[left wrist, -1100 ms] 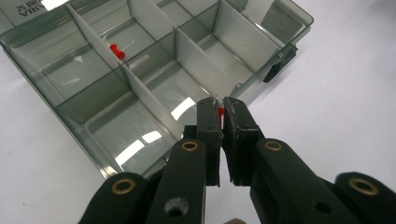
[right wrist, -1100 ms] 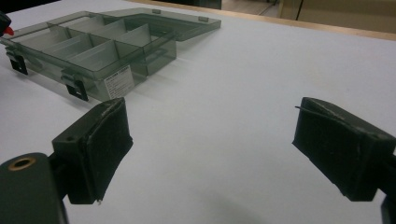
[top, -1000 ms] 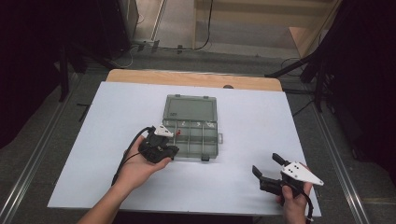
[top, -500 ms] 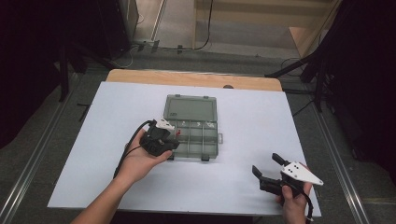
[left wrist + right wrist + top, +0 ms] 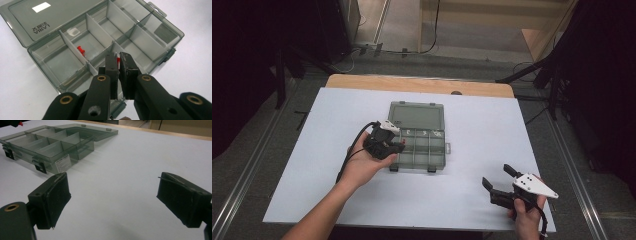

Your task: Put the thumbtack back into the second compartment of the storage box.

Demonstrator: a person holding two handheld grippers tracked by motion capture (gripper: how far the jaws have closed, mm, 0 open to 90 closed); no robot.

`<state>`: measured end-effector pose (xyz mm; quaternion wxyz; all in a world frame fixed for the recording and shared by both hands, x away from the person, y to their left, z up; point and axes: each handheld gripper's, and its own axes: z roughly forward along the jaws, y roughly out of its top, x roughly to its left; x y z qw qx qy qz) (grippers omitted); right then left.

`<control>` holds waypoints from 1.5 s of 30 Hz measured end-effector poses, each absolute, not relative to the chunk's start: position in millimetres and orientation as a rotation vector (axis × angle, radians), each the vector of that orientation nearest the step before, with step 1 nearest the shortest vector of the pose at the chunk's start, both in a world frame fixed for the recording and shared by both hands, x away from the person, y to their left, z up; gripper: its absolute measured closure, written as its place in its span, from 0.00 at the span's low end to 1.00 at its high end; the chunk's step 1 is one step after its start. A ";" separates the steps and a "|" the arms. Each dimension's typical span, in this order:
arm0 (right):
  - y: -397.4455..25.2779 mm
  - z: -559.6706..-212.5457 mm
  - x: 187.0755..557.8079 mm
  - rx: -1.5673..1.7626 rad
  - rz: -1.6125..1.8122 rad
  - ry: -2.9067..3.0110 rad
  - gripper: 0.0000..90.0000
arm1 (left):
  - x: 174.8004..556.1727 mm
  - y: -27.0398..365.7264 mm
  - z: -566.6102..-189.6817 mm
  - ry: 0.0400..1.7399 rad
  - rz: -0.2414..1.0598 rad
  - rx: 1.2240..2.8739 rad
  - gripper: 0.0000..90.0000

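Jaws of the left gripper (image 5: 118, 65) pinch a red pushpin (image 5: 118, 60) over the near compartments of the open smoky compartment box (image 5: 418, 135), where another red pushpin (image 5: 81, 50) lies; the right gripper (image 5: 113, 202) rests wide open and empty on the white table (image 5: 482, 130), well apart

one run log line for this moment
left gripper: shut on red pushpin over open organizer box | right gripper: open, idle
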<state>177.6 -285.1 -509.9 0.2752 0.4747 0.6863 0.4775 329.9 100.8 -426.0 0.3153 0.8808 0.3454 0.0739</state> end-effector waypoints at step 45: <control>-285.8 -510.5 178.2 1.271 1.284 1.848 0.12 | 373.7 90.6 -443.1 0.976 0.198 2.311 0.95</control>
